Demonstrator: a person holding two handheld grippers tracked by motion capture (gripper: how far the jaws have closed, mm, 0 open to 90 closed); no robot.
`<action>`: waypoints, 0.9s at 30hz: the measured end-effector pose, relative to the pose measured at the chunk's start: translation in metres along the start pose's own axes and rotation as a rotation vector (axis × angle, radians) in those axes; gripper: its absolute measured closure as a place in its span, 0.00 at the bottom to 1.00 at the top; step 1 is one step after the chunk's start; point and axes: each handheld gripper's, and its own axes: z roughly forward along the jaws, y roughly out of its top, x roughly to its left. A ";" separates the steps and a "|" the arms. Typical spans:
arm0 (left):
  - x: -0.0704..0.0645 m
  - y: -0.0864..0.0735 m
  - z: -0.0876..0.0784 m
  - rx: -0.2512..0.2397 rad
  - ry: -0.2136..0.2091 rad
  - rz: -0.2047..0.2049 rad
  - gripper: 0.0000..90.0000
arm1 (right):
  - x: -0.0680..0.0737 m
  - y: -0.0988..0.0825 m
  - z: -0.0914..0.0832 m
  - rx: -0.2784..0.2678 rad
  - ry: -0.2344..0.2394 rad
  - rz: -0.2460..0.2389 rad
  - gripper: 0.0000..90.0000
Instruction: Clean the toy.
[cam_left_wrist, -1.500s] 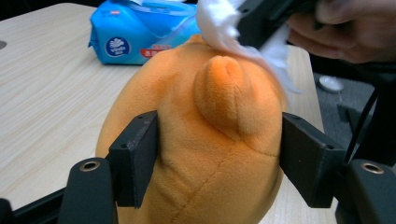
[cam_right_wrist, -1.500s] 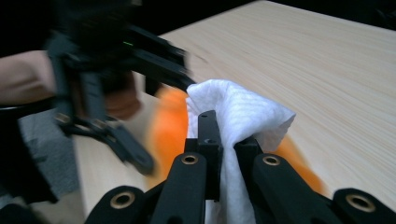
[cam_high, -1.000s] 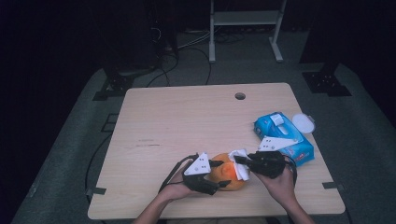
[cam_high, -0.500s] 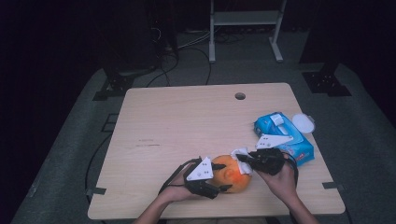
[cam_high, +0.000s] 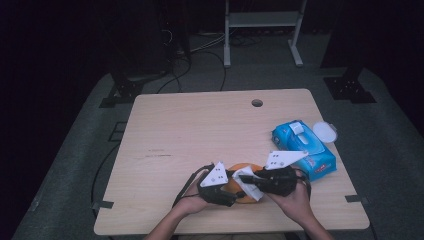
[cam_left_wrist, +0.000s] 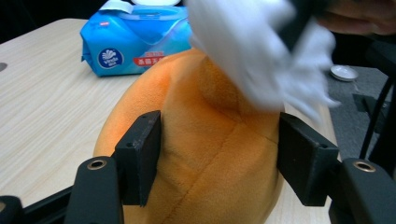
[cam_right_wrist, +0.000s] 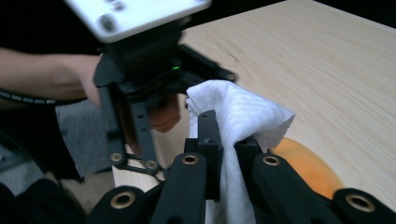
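My two handheld grippers, the left gripper (cam_high: 231, 187) and the right gripper (cam_high: 247, 179), are black with brass-coloured pivot screws, square jaw pads, white three-cornered top plates and trailing black cables.

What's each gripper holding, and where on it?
Left gripper clamps the orange plush toy across its sides. Right gripper pinches a white wipe near its middle.

One orange plush toy (cam_high: 239, 181), one white wipe (cam_high: 251, 184), one blue wipe pack (cam_high: 304, 150), and perhaps one round lid (cam_high: 324, 132).

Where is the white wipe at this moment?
In the high view, the white wipe sits pinched in the right gripper, over the orange plush toy near the table's front edge.
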 end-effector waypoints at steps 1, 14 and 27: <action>0.000 0.000 0.000 0.001 0.002 -0.001 0.40 | 0.003 0.001 0.002 0.010 -0.013 -0.020 0.95; 0.015 -0.007 -0.010 -0.023 -0.025 -0.075 0.40 | -0.029 -0.022 -0.012 -0.004 -0.145 0.073 0.95; 0.016 -0.006 -0.016 0.004 -0.011 -0.048 0.43 | -0.048 -0.030 -0.015 -0.037 -0.168 0.153 0.95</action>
